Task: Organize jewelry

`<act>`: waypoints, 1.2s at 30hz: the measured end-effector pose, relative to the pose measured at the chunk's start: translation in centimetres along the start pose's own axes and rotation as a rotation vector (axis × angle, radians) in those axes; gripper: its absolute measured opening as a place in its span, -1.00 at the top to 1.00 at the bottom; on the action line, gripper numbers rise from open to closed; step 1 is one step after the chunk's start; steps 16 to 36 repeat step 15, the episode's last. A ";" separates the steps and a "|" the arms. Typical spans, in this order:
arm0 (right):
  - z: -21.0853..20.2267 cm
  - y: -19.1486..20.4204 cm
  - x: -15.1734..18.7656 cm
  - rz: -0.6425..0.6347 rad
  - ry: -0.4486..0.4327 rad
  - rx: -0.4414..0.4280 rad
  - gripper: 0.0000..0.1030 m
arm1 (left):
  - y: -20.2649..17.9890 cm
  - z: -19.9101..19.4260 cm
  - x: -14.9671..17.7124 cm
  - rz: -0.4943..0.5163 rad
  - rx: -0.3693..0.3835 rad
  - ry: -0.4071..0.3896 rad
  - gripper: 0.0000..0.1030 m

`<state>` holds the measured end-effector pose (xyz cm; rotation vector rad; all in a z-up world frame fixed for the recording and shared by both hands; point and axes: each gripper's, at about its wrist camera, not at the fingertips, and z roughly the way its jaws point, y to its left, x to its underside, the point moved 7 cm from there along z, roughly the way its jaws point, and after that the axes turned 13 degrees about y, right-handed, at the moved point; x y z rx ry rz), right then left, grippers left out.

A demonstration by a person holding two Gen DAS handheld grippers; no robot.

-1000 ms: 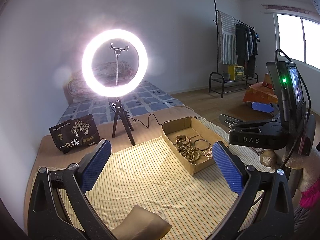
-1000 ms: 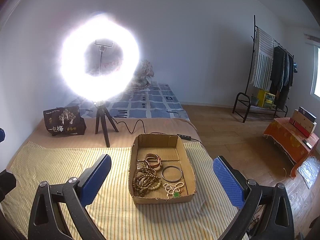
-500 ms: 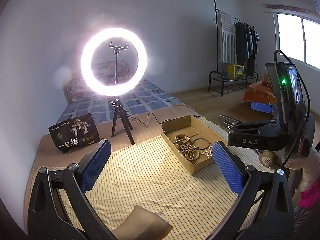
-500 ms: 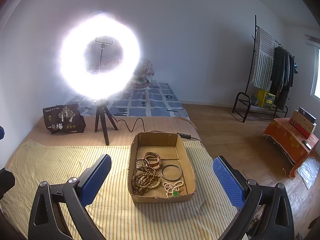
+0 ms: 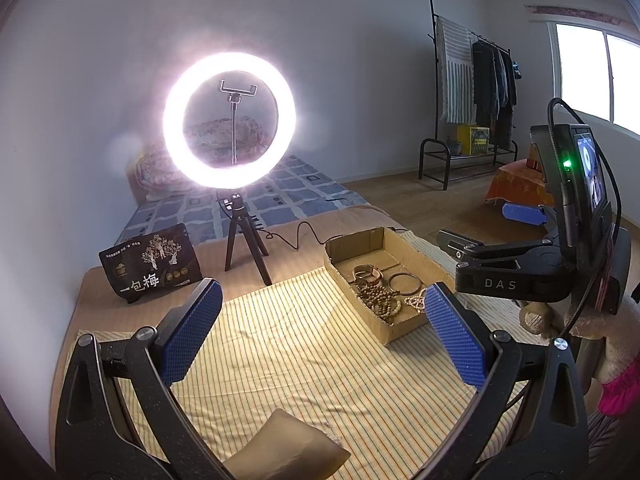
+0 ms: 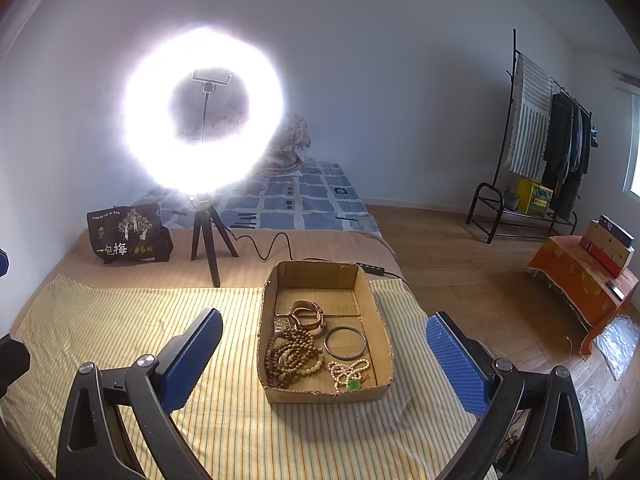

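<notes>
Gaping wide, both grippers' fingers (image 6: 192,356) (holding nothing).

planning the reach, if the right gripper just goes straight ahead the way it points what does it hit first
Most likely the cardboard box: it lies centred between the right gripper's open fingers, with wooden beads just inside its near wall. Depth is unclear, so it might pass over the rim.

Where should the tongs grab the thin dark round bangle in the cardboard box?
Probably from straight above. The thin dark round bangle lies flat on the floor of the cardboard box, apart from the brown wooden beads. Put one finger of the open right tongs inside the ring, one outside, and pinch its rim on the side away from the beads.
</notes>
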<state>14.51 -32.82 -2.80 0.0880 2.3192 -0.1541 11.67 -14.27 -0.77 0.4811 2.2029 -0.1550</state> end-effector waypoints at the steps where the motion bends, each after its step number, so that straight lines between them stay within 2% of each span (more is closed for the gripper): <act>1: 0.0 0.0 0.0 0.001 0.001 0.000 -0.99 | 0.0 0.0 0.0 0.000 0.000 0.001 -0.99; 9: 0.2 0.1 0.1 -0.003 0.003 -0.001 -0.99 | 0.4 0.2 0.3 -0.007 -0.009 0.016 -0.99; 14: 0.4 0.3 0.2 -0.009 0.011 0.000 -0.99 | 0.3 0.0 0.2 0.006 -0.033 -0.005 -0.99; 36: 0.4 0.3 0.3 -0.009 0.012 0.000 -0.99 | 0.4 0.0 0.2 0.002 -0.032 0.000 -0.99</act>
